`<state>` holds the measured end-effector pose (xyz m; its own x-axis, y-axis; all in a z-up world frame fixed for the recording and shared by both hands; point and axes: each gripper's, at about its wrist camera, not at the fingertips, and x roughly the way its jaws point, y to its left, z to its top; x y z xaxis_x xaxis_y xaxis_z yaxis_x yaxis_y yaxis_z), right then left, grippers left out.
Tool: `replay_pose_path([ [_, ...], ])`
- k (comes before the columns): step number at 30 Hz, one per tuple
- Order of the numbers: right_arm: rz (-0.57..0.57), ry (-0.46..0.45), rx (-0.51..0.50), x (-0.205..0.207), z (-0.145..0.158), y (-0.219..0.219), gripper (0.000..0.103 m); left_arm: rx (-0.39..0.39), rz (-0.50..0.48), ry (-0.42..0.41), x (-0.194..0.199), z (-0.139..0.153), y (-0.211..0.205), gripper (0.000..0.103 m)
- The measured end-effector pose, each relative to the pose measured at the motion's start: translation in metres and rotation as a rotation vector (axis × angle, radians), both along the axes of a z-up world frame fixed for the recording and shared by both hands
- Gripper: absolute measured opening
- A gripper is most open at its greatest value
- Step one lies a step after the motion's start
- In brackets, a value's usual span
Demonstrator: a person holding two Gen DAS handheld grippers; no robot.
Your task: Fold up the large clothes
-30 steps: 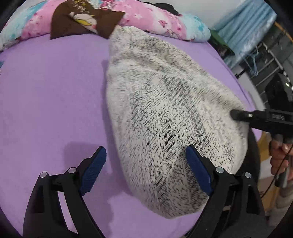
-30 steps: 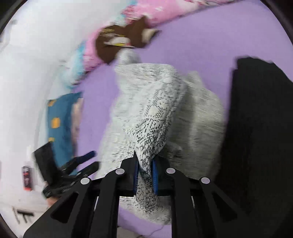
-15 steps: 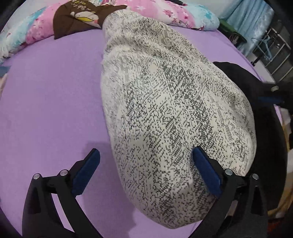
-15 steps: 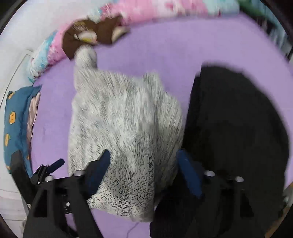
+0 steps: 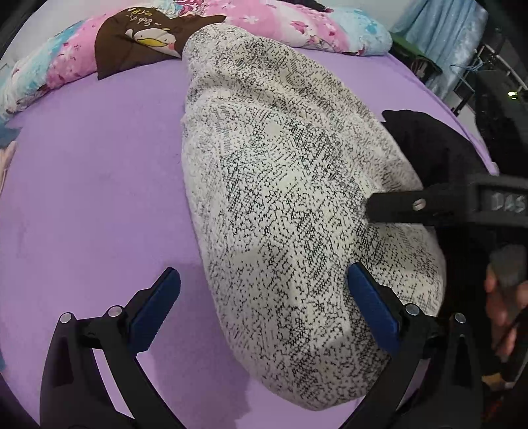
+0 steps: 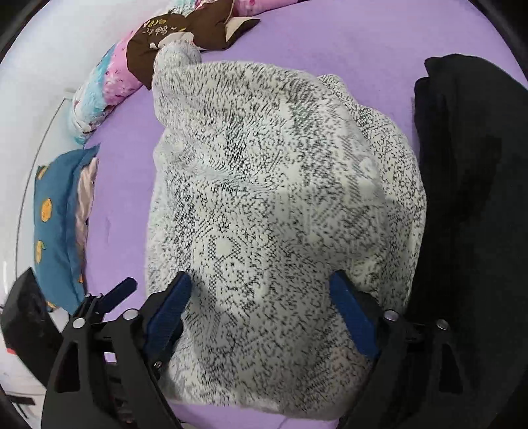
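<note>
On the left, the purple bed sheet spreads bare toward 9 o'clock in the left wrist view, with a pink floral quilt and a brown penguin-print cloth bunched along 12 o'clock. The left gripper has its blue-padded fingers spread wide, one over bare sheet at 7 o'clock, the other over the speckled black-and-white knit sweater, pinching nothing. The sweater lies folded in a long mound from 12 o'clock down to 5 o'clock. At 3 o'clock the right gripper touches the sweater's edge, beside a black garment.

In the right wrist view a blue orange-print pillow sits at 9 o'clock. The right gripper is spread too, both pads resting on the sweater, nothing clamped. The black garment lies against the sweater at 3 o'clock.
</note>
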<state>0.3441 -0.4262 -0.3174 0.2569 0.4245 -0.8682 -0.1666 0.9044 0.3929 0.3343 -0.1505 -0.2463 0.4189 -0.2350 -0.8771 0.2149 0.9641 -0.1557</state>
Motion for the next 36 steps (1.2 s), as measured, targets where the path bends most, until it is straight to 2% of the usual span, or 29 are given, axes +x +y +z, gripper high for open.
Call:
replay_pose_path([
  [5, -0.032, 0.008, 0.007, 0.013, -0.023, -0.001, 0.090, -0.041, 0.000, 0.020, 0.011, -0.014, -0.012, 0.098],
  [7, -0.032, 0.003, 0.003, 0.013, -0.022, 0.000, 0.090, -0.033, -0.002, 0.027, 0.012, -0.013, -0.011, 0.098],
  [10, 0.010, -0.026, -0.020, 0.002, -0.007, 0.002, 0.091, -0.035, 0.011, 0.059, 0.016, -0.005, -0.006, 0.098],
  [14, 0.004, -0.071, 0.008, -0.011, 0.003, 0.001, 0.091, -0.104, 0.027, 0.117, 0.017, 0.004, 0.019, 0.098],
  [18, -0.002, -0.139, 0.025, -0.031, 0.016, 0.000, 0.091, -0.162, 0.019, 0.125, 0.009, 0.005, 0.045, 0.097],
  [20, -0.015, -0.190, 0.067, -0.042, 0.024, -0.006, 0.091, -0.201, 0.023, 0.123, 0.008, 0.005, 0.059, 0.097],
  [23, -0.036, -0.217, 0.005, -0.044, 0.037, -0.006, 0.091, -0.267, 0.024, 0.133, 0.007, 0.000, 0.075, 0.097],
  [26, -0.021, -0.280, 0.005, -0.038, 0.059, -0.001, 0.091, -0.314, 0.026, 0.133, 0.005, -0.007, 0.087, 0.097],
  [28, -0.016, -0.314, -0.025, -0.027, 0.067, 0.003, 0.095, -0.338, 0.011, 0.153, 0.017, -0.012, 0.078, 0.097],
  [30, -0.039, -0.305, -0.098, -0.010, 0.063, 0.005, 0.096, -0.357, 0.014, 0.175, 0.026, -0.019, 0.081, 0.097],
  [34, -0.068, -0.215, -0.019, 0.021, 0.040, -0.016, 0.095, -0.405, 0.015, 0.202, 0.041, -0.027, 0.087, 0.097],
  [36, -0.050, -0.197, -0.028, 0.028, 0.032, -0.019, 0.095, -0.409, 0.015, 0.204, 0.047, -0.028, 0.090, 0.097],
])
